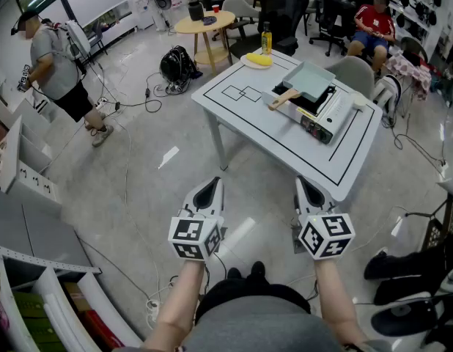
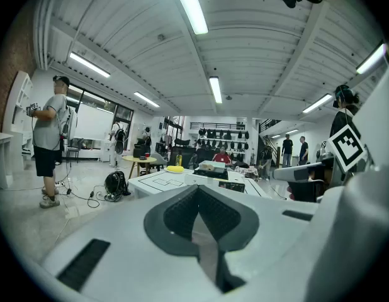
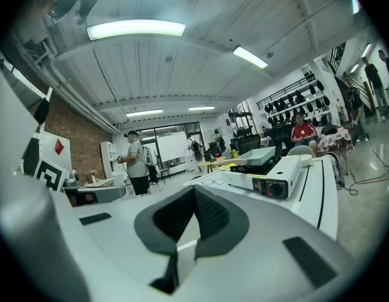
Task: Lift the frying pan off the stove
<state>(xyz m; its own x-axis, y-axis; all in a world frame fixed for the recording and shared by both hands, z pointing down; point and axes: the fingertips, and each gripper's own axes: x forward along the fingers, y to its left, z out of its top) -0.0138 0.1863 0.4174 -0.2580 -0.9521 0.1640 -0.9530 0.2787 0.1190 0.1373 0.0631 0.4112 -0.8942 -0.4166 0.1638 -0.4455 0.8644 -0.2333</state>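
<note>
Round wooden table (image 1: 204,24), black backpack (image 1: 177,64) near it, yellow bottle (image 1: 266,41), seated person in red (image 1: 373,25)

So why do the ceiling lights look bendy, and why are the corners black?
Left gripper view: a wide-angle lens bows the ceiling light strips and leaves black corners. Right gripper view: same bowing, and the nearest light glares white. Head view: milder bend, the table edges stay nearly straight.

A lab-like workspace: bare concrete floor (image 1: 138,196) with trailing cables (image 1: 137,105), office chairs (image 1: 285,12), white shelving (image 1: 20,160), and a white table (image 1: 248,127) marked with black outlines
</note>
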